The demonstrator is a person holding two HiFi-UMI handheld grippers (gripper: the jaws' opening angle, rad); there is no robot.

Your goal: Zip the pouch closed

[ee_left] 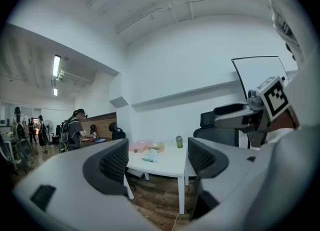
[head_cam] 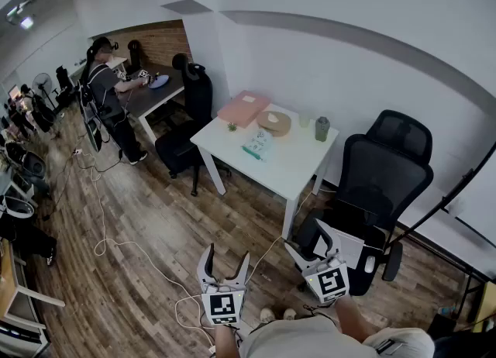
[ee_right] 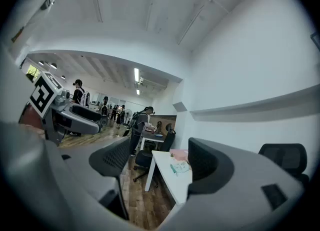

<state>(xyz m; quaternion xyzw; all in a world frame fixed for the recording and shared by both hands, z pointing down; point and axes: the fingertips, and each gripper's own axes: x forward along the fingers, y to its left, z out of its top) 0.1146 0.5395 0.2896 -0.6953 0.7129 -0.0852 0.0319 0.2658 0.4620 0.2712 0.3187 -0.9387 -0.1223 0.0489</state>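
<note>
left tool [head_cam: 225, 262] and right tool [head_cam: 313, 242]: jaws spread, nothing gripped | pouch [head_cam: 258, 145] seen on table [head_cam: 298, 170], well ahead of both | judged soft, light (probably floppy): to be pinned at one end beside the zip

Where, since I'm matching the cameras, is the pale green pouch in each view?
Head view: pouch near centre, on the white table.
Left gripper view: pouch low centre, between the jaws.
Right gripper view: pouch low centre, between the jaws.
Shared landmark: pink box beyond it.
</note>
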